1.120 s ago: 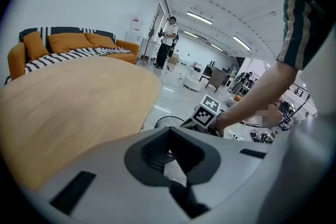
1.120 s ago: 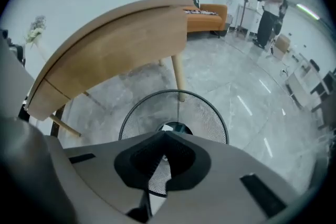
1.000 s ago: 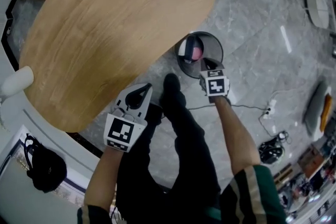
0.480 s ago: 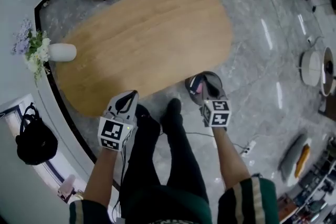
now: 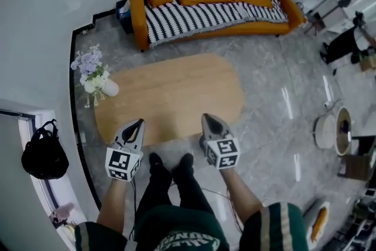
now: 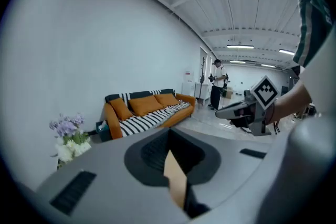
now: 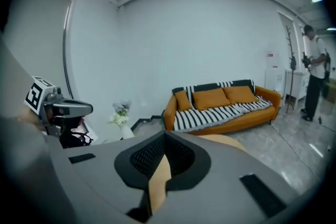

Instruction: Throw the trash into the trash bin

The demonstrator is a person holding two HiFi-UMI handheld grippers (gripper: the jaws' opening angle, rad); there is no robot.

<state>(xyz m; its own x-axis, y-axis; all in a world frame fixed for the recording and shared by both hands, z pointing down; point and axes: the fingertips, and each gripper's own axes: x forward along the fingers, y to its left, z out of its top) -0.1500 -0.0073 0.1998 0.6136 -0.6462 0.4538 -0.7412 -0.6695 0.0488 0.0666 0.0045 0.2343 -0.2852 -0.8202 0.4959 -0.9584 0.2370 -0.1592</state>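
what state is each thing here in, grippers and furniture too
left gripper, shut, empty
right gripper, shut, empty
table, top bare apart from the vase
vase, upright, holding flowers
striped throw, draped over the sofa

Not much you can actually read here. The green shirt (image 5: 187, 239) at the bottom edge of the head view has arched white lettering, but it's cut off and too blurry to make out. The cube at lower left (image 5: 123, 164) and the cube at lower middle (image 5: 222, 153) carry black-and-white square code markers, no letters. A small red wall sign (image 6: 187, 73) is too tiny to read.
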